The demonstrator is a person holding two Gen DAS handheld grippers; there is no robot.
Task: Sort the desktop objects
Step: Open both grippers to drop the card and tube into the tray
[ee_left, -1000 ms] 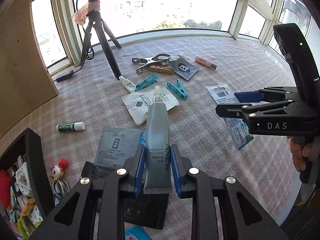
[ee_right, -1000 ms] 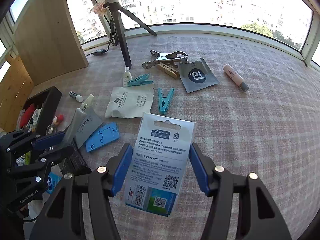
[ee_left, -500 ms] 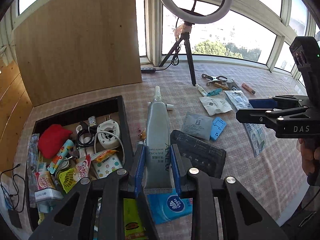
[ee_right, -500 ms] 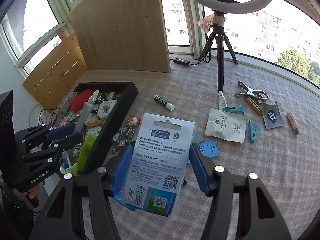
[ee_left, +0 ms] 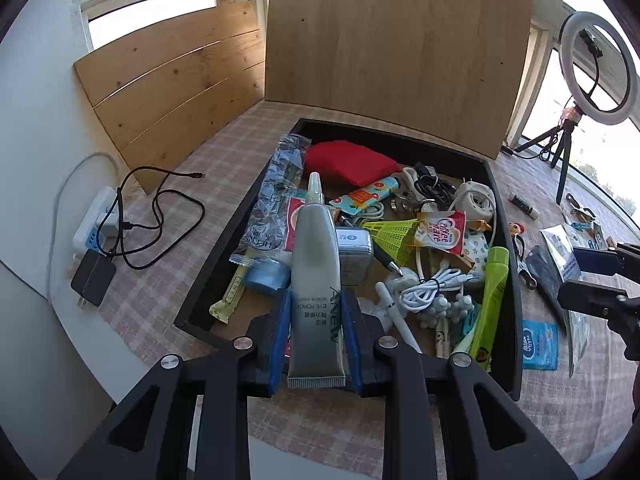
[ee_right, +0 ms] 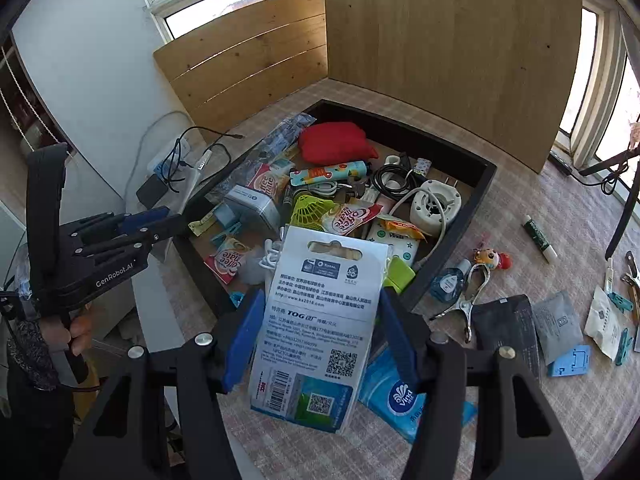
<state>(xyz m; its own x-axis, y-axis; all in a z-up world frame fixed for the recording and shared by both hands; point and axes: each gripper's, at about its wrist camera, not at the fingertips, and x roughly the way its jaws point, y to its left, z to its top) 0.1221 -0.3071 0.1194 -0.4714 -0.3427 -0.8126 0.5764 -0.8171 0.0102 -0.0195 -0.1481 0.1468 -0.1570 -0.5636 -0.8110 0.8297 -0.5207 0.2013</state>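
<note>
Sunlit checked tabletop [ee_left: 168, 292]: both grippers have swung from the scattered clutter to the black tray [ee_left: 516, 280], left gripper [ee_left: 316, 334] clamped on the silver tube [ee_left: 316, 280], right gripper [ee_right: 316, 336] on the white packet [ee_right: 320, 320], poised for dropping in.

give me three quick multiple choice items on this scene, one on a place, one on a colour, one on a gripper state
1. Where is the red pouch?
A. in the black tray's far end
B. on the cloth by the tripod
C. in the right gripper

2. What colour is the shuttlecock in the black tray?
A. white
B. yellow-green
C. red

3. What is the left gripper doing?
A. open, empty
B. shut on a pen
C. shut on the ANEW tube

Answers: 1 A, it lies by the far wall. 2 B, its skirt is yellow-green. 3 C, the jaws press both tube sides.
</note>
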